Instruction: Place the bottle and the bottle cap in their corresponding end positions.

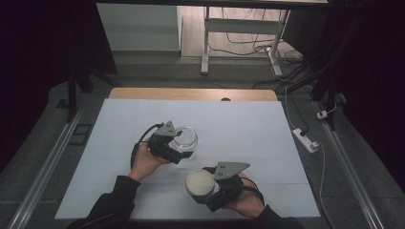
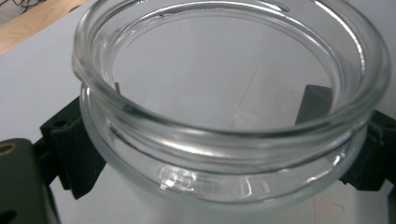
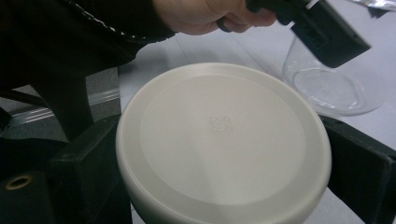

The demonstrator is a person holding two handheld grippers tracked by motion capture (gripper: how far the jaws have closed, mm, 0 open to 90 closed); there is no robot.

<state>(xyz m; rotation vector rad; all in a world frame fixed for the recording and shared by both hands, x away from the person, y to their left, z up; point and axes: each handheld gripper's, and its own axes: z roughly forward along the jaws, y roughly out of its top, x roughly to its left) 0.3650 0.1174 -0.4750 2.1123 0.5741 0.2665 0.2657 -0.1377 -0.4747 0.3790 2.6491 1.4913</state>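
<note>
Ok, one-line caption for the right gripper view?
Right tongs clamp a round white lid, with the glass jar and other hand beyond.

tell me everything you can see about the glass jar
The glass jar is clear, round and squat, with a thick rolled rim and a wide open mouth; it has no lid on and looks empty. It stands upright on the pale blue table cover, left of centre. The left gripper clamps it, one black jaw on each side just under the rim.

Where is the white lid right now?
The white lid sits between the right tongs, near the table's front edge, just right of and nearer than the glass jar.
</note>
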